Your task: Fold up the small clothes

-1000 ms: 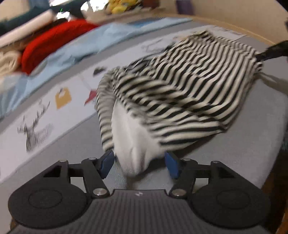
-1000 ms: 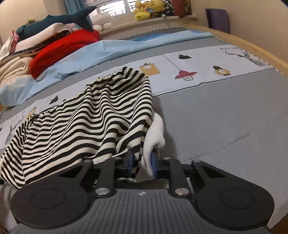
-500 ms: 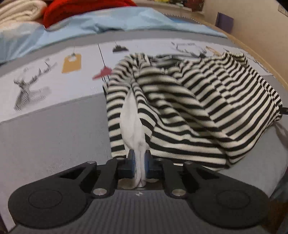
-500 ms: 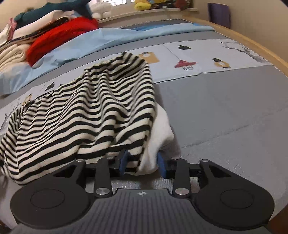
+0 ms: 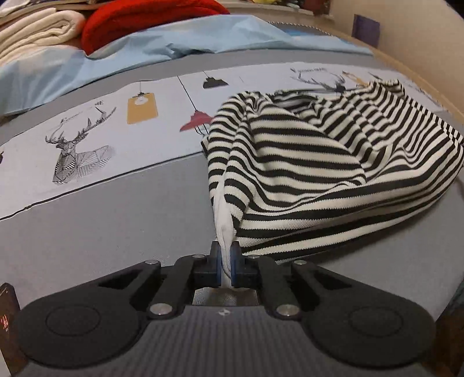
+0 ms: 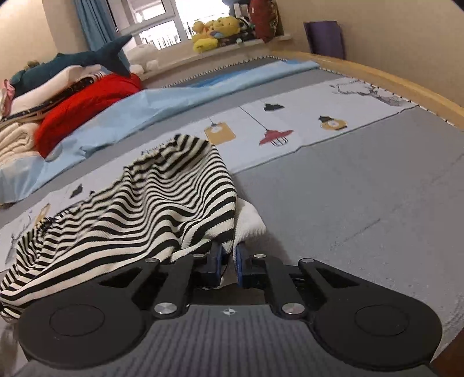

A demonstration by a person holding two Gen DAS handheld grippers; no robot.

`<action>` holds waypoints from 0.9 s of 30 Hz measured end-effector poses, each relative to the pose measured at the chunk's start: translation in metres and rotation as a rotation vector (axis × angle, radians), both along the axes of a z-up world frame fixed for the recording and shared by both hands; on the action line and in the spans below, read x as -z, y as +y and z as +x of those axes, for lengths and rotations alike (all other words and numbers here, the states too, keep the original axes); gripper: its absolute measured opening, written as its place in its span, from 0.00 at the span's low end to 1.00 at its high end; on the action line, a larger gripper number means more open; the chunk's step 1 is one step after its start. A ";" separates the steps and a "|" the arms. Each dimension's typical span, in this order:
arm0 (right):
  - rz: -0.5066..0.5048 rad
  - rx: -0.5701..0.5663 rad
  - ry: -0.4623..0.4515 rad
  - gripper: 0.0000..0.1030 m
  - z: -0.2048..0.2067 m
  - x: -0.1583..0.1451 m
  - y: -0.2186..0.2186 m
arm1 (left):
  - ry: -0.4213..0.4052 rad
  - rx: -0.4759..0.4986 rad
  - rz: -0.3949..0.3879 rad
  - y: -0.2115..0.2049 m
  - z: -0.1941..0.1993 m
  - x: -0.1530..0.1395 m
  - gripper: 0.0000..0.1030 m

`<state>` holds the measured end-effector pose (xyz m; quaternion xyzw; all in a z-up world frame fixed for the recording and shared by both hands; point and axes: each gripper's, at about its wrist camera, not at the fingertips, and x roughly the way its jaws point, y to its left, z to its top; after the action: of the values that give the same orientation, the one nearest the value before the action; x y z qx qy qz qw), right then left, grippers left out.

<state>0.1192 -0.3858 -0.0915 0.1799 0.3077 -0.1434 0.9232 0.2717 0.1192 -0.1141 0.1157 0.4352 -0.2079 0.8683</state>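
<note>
Bed [image 5: 87, 226] has a red blanket [image 5: 139, 20] far left. Striped top [image 5: 304, 174] lies bunched, stretched left-right; left claw [image 5: 224, 261] and right claw [image 6: 229, 261] both pinch its white edges.

Your left black plastic two-finger gripper [image 5: 224, 258] and right black plastic two-finger gripper [image 6: 229, 259] match: blue pads, silver screws, round side discs, ribbed grey housing with a small crosshair mark.

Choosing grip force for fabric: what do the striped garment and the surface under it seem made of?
The striped garment looks like soft knit, probably cotton: fine ribbed texture, limp folds, matte. The grey bed cover looks like smooth, matte woven cloth, with faint creases. Both are guesses from appearance.
</note>
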 end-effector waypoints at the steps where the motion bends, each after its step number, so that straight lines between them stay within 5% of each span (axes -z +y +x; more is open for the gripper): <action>1: -0.003 -0.013 0.032 0.09 0.004 0.005 0.000 | 0.005 0.001 0.009 0.000 0.001 0.003 0.13; 2: -0.020 -0.026 0.093 0.09 0.009 0.012 0.001 | 0.004 -0.003 0.022 -0.001 0.001 0.007 0.19; 4: -0.030 -0.079 0.209 0.13 0.019 0.028 0.008 | -0.028 -0.013 0.059 -0.001 -0.001 0.006 0.56; 5: -0.070 -0.089 0.223 0.21 0.020 0.030 0.014 | -0.049 -0.024 0.069 -0.001 0.000 0.002 0.65; 6: -0.124 -0.073 0.201 0.29 0.017 0.025 0.020 | -0.070 -0.029 0.059 0.001 0.000 -0.006 0.77; 7: -0.170 -0.033 0.164 0.53 0.013 0.017 0.021 | -0.103 -0.030 0.023 0.005 0.001 -0.018 0.80; 8: -0.208 0.029 0.123 0.70 0.007 0.008 0.020 | -0.129 -0.029 -0.015 0.009 0.000 -0.029 0.80; 10: -0.223 0.119 0.048 0.71 -0.001 -0.008 0.013 | -0.187 -0.039 -0.100 0.017 0.004 -0.051 0.83; 14: -0.095 0.155 -0.121 0.71 0.007 -0.030 0.001 | -0.259 -0.124 -0.242 0.009 0.031 -0.067 0.84; 21: -0.041 -0.161 -0.085 0.67 0.106 -0.035 0.054 | -0.266 0.003 -0.058 -0.081 0.096 -0.025 0.83; 25: -0.243 -0.322 -0.033 0.67 0.151 -0.026 0.106 | -0.162 -0.026 -0.105 -0.091 0.124 0.002 0.83; 27: -0.260 -0.376 0.005 0.67 0.176 -0.019 0.116 | -0.123 -0.032 -0.110 -0.093 0.132 0.009 0.82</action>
<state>0.2951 -0.2697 -0.0730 -0.0012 0.3170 -0.0077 0.9484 0.4036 0.0263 -0.1233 0.0735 0.3708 -0.2099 0.9017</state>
